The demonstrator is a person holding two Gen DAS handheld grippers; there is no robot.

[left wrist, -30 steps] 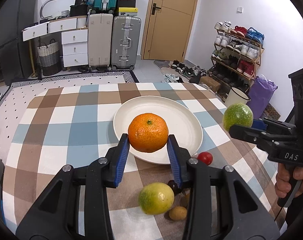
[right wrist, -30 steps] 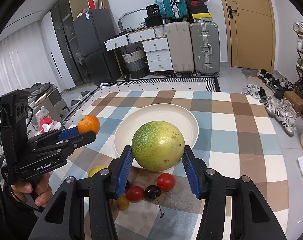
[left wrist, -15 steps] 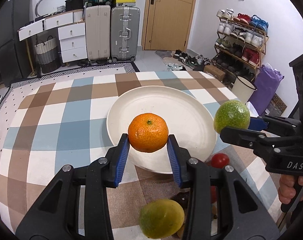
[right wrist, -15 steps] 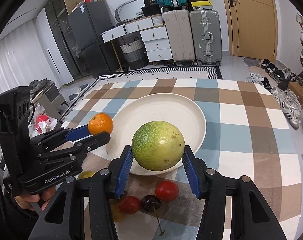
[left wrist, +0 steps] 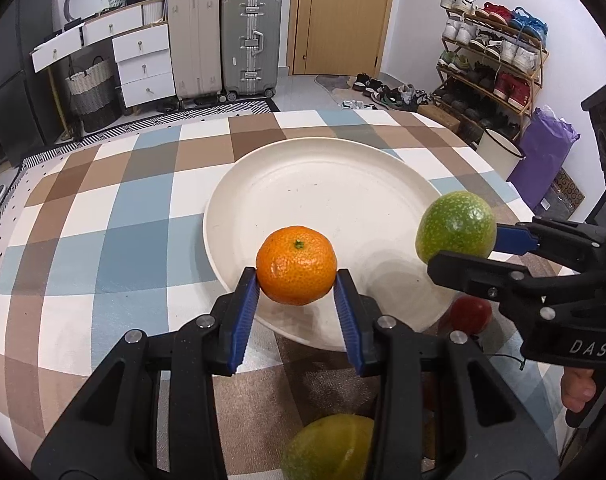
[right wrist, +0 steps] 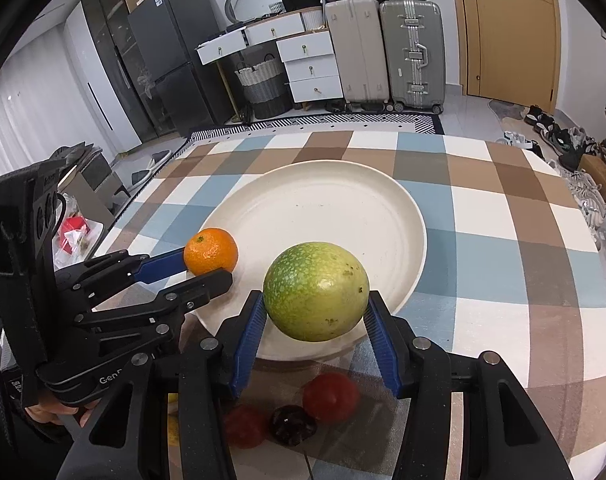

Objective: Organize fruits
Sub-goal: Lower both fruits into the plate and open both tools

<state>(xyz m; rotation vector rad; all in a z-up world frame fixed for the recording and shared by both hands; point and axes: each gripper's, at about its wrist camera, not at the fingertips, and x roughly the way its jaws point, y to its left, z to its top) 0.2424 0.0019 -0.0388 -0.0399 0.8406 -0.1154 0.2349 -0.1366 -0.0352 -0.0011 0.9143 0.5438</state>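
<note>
My left gripper [left wrist: 297,280] is shut on an orange mandarin [left wrist: 296,265] and holds it just above the near left rim of the white plate [left wrist: 343,192]. My right gripper [right wrist: 316,308] is shut on a speckled green round fruit [right wrist: 316,291] above the plate's [right wrist: 343,208] near edge. Each gripper shows in the other view: the mandarin [right wrist: 211,251] at left, the green fruit [left wrist: 456,233] at right. The plate holds nothing.
On the checked tablecloth [left wrist: 103,240] in front of the plate lie two red tomatoes [right wrist: 330,397], a dark cherry [right wrist: 293,424] and a yellow-green citrus [left wrist: 329,448]. Suitcases, drawers and a shoe rack stand beyond the table.
Both grippers have moved forward with their fruits, from in front of the plate to over its near rim. The loose fruits have slid toward the bottom of both views.
</note>
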